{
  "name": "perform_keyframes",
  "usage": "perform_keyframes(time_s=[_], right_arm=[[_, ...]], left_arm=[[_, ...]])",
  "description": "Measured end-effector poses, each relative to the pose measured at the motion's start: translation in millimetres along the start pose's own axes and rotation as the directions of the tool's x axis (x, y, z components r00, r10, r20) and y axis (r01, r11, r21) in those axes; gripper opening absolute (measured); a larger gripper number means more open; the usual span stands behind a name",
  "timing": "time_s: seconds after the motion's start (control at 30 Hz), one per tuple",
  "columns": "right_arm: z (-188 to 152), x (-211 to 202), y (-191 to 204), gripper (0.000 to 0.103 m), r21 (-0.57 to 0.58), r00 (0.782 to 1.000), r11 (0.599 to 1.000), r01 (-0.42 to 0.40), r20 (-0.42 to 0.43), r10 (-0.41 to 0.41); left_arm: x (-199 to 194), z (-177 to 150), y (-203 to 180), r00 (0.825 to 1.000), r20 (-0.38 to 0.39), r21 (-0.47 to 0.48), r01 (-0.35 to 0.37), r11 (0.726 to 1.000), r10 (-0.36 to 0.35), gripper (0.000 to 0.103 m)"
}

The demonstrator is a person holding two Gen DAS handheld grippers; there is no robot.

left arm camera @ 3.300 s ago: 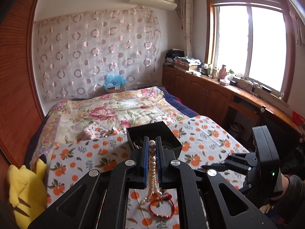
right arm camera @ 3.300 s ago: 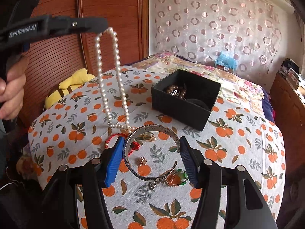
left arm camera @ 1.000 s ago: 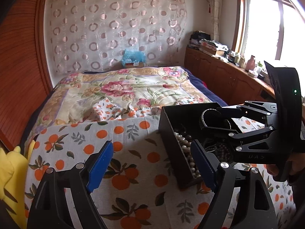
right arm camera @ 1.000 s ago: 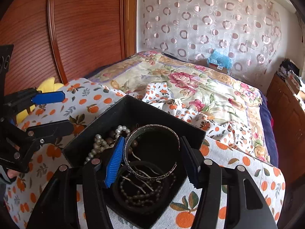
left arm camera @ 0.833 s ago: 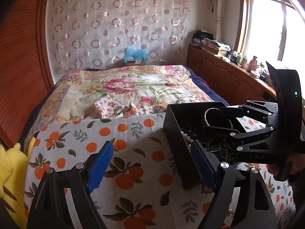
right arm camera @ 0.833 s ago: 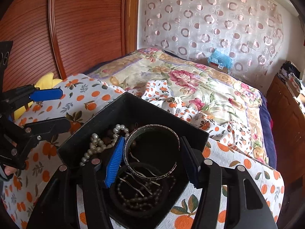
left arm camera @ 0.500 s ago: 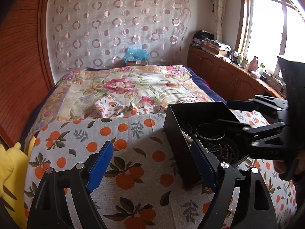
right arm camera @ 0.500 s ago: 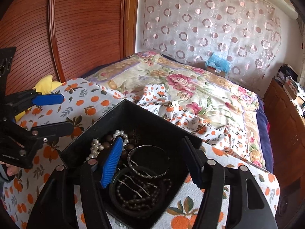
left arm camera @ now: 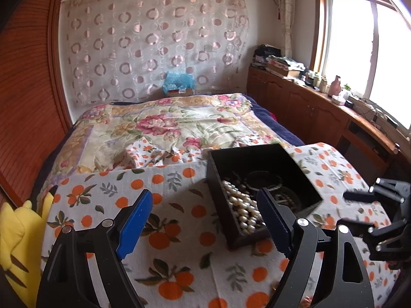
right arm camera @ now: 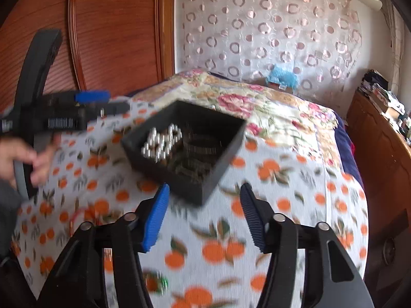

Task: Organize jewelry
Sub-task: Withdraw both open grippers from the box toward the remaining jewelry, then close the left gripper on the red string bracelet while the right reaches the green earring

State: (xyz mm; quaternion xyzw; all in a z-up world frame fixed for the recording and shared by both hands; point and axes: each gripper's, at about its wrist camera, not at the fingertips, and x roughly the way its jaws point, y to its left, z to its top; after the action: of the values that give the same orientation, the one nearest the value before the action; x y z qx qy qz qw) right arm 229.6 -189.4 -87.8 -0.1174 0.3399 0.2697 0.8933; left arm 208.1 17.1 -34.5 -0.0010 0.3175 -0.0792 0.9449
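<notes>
Now both tools angled down beside black box (left arm camera: 303, 169): left tool (left arm camera: 205, 220) released, right tool (right arm camera: 204, 211) empty, jaws closing.

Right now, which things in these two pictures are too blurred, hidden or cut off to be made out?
- Right wrist view: motion blur smears the box; only the pearls read.
- Right wrist view: a red item and a green one on the cloth are blurred.
- Left wrist view: the left hand-held gripper covers part of the box.
- Left wrist view: the right hand-held gripper is cut by the edge.
</notes>
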Motion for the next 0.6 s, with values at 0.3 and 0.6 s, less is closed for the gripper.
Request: perform_keyframes(time_s=[0.3,0.6], right_arm=[[-57,-15,8,0.033,0.052,0.996,0.998,-0.042,-0.073,0.046],[-74,-8,35,0.025,0.003,0.988,0.997,-0.080,-0.132,0.080]], left_arm=[[-26,-33,-16,0.999,-0.048,0.027,0.024,0.999,-0.022,0.080],[-48,-83,-14,0.993,-0.113,0.025,0.013,1.000,-0.010,0.080]])
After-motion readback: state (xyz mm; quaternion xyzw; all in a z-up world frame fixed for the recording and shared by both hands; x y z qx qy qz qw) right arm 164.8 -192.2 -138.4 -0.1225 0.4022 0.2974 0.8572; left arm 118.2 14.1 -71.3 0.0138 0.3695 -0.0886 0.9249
